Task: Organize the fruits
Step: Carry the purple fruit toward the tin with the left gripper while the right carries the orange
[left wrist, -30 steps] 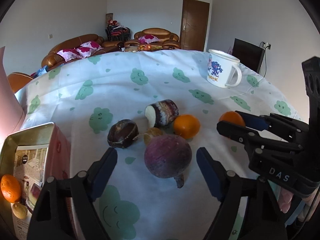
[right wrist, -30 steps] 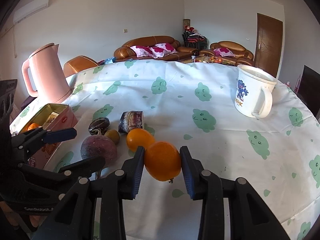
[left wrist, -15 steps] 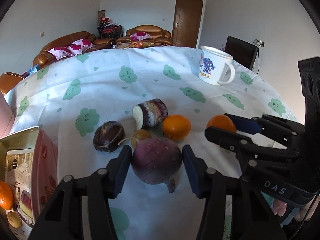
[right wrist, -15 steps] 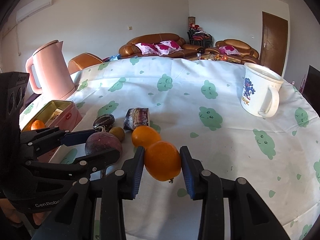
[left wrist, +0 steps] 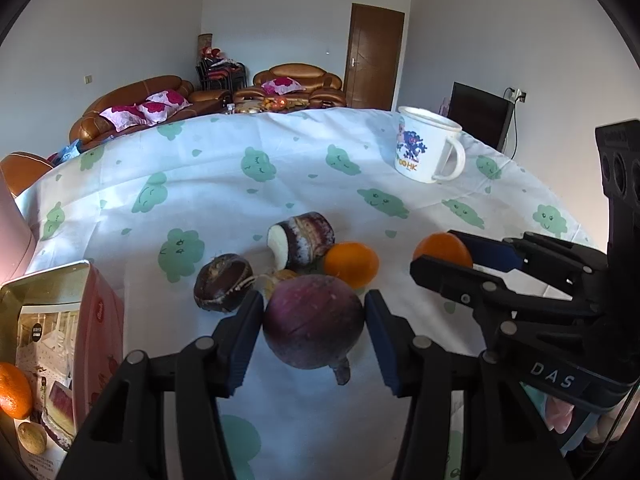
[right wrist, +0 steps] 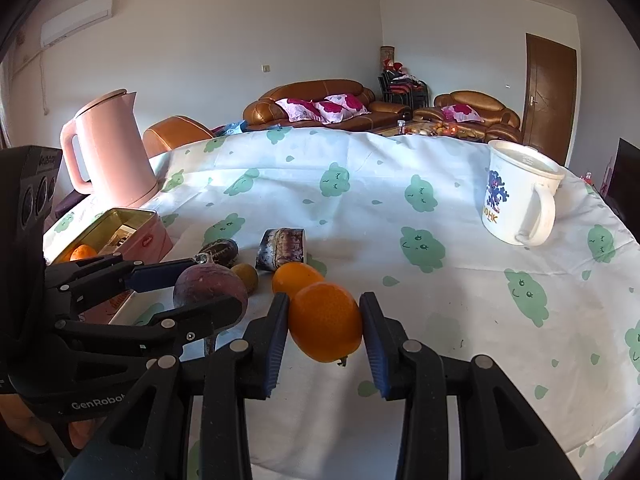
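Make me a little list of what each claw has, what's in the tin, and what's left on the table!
left claw: shut on purple fruit
right claw: shut on orange
tin: one orange, one small brownish fruit
loose on table: orange, dark round fruit, cut purple piece, small brownish fruit
also there: mug, pink kettle

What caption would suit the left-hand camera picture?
Left gripper clamps a purple root while the right gripper holds an orange.
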